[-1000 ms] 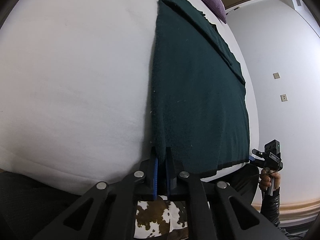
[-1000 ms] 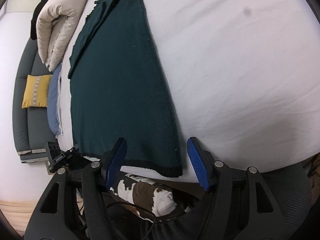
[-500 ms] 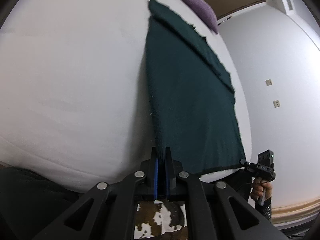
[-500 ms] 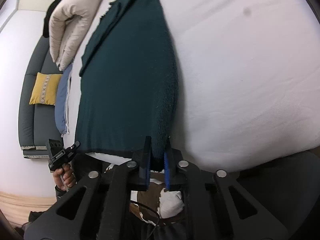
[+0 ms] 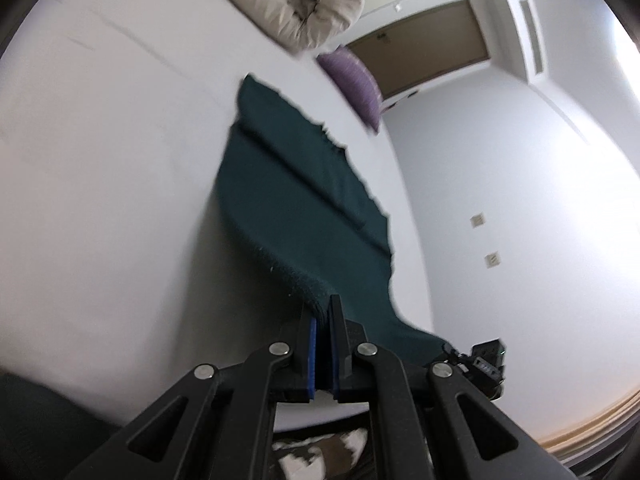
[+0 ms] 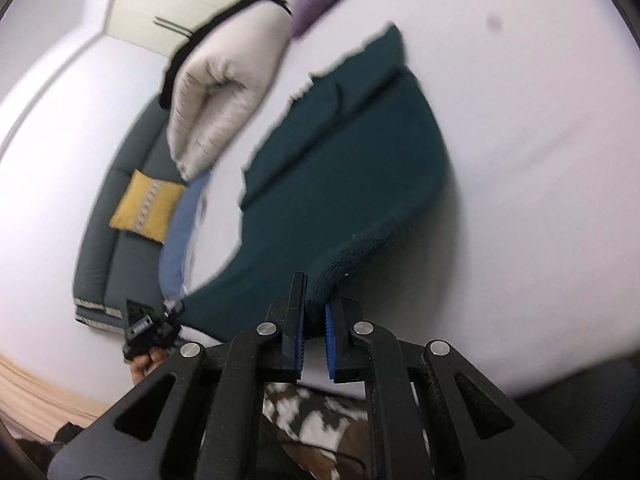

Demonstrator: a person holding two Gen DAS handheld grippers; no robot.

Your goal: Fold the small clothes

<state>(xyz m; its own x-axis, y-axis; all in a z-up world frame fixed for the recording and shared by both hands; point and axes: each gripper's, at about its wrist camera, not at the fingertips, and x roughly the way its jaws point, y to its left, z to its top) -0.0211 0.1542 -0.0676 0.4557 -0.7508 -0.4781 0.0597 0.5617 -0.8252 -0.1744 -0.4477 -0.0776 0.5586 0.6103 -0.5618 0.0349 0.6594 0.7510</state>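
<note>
A dark green knit garment lies on the white bed, its near hem lifted off the sheet. My left gripper is shut on the hem's left corner. My right gripper is shut on the hem's right corner; the garment shows in the right wrist view curving up from the bed. The far end with folded sleeves still rests flat. Each view shows the other gripper at the opposite corner: the right one, the left one.
A rolled beige duvet and a purple pillow lie at the bed's far end. A grey sofa with a yellow cushion stands beside the bed. A wall with a door is to the right.
The right gripper closed on the hem's right corner. Both grippers then lifted the near hem up and off the bed, and the cameras tilted upward.
</note>
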